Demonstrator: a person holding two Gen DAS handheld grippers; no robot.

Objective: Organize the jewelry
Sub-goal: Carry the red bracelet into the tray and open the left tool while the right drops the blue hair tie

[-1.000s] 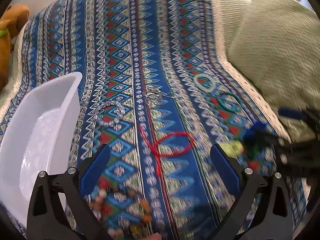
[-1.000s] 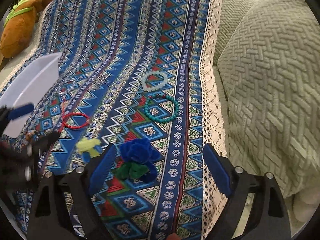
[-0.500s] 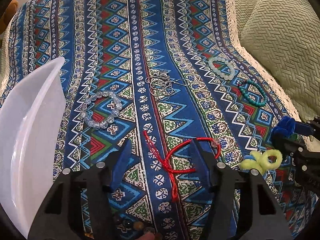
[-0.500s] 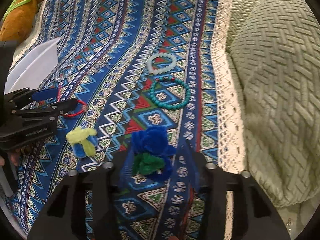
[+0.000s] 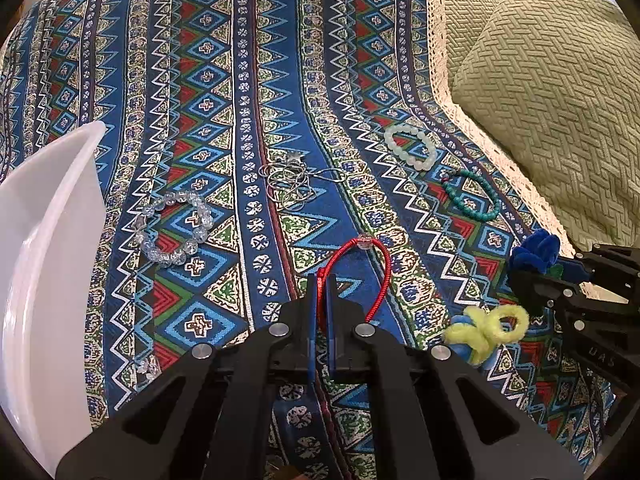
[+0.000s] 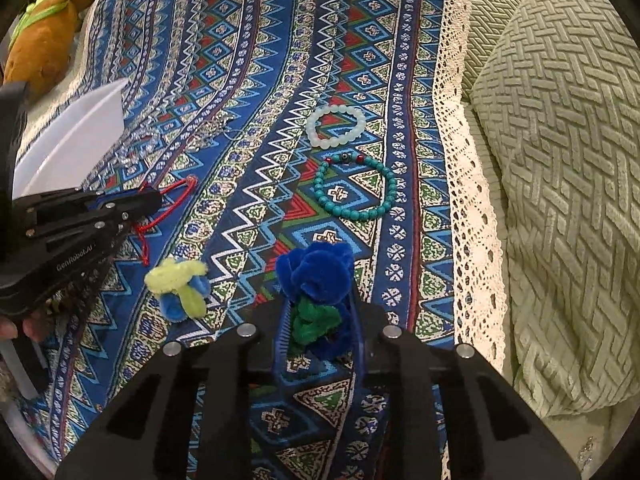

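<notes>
My left gripper [image 5: 319, 286] is shut on the red cord bracelet [image 5: 380, 264], whose loop arcs to the right over the patterned cloth. My right gripper [image 6: 318, 300] is shut on the blue and green pipe-cleaner flower [image 6: 314, 268]. In the left wrist view the right gripper [image 5: 560, 272] holds that flower [image 5: 534, 254] at the right edge. In the right wrist view the left gripper [image 6: 132, 204] holds the red cord [image 6: 176, 196] at the left. A white tray [image 5: 40, 264] lies at the left.
On the cloth lie a clear bead bracelet [image 5: 174, 226], a tangle of silver rings [image 5: 292, 184], a pale green bead bracelet [image 5: 410, 152], a turquoise bead bracelet [image 5: 472, 196] and a yellow-blue pipe-cleaner piece [image 5: 486, 328]. Green cushions [image 6: 560, 160] stand right; a brown plush toy [image 6: 40, 40] far left.
Both grippers have closed from wide open: the left onto the red cord bracelet, the right onto the blue and green flower. Both moved forward over the cloth.
</notes>
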